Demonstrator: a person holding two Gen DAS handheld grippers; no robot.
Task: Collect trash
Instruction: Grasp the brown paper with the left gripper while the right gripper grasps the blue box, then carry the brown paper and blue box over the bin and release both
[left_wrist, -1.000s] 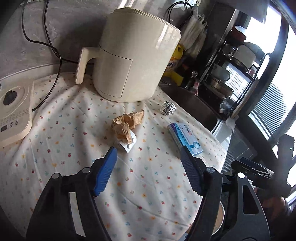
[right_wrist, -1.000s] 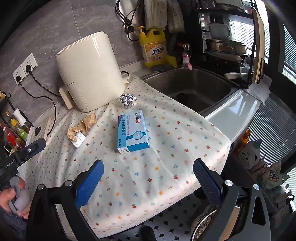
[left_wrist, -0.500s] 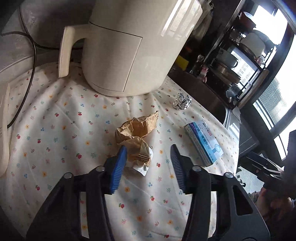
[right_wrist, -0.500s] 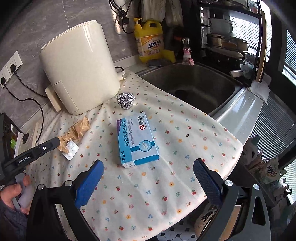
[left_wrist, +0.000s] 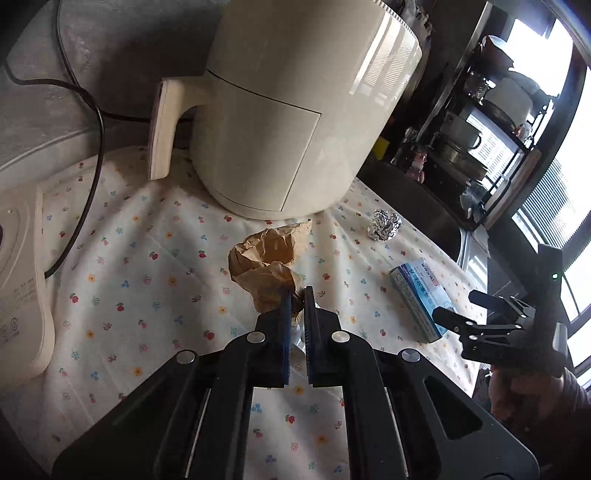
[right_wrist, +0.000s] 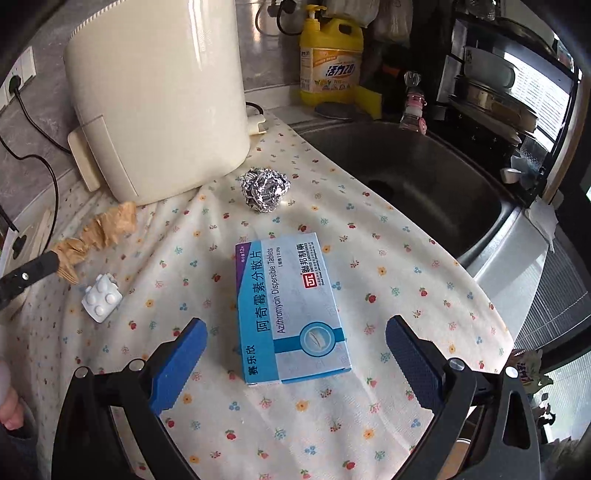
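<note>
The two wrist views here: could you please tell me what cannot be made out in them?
- White blister pack: in the left wrist view, hidden behind the left gripper.
- Crumpled brown paper: whether the pads truly pinch it; they cover the contact.
- Blue and white medicine box: its contents, box closed.
- Steel sink: its far side, cut off by the dark rack.

A cream air fryer (right_wrist: 155, 99) stood at the back of the surface (right_wrist: 406, 288), which was covered by a floral cloth (right_wrist: 332, 417), its handle (left_wrist: 162, 129) pointing left in the left wrist view. A black cord (left_wrist: 92, 155) ran along the wall behind it. A white appliance (left_wrist: 22, 280) sat at the cloth's left edge. Right of the fryer lay a steel sink (right_wrist: 413, 177), with a yellow detergent bottle (right_wrist: 330, 55) behind it and a dark dish rack (right_wrist: 491, 81) holding bowls beside it
</note>
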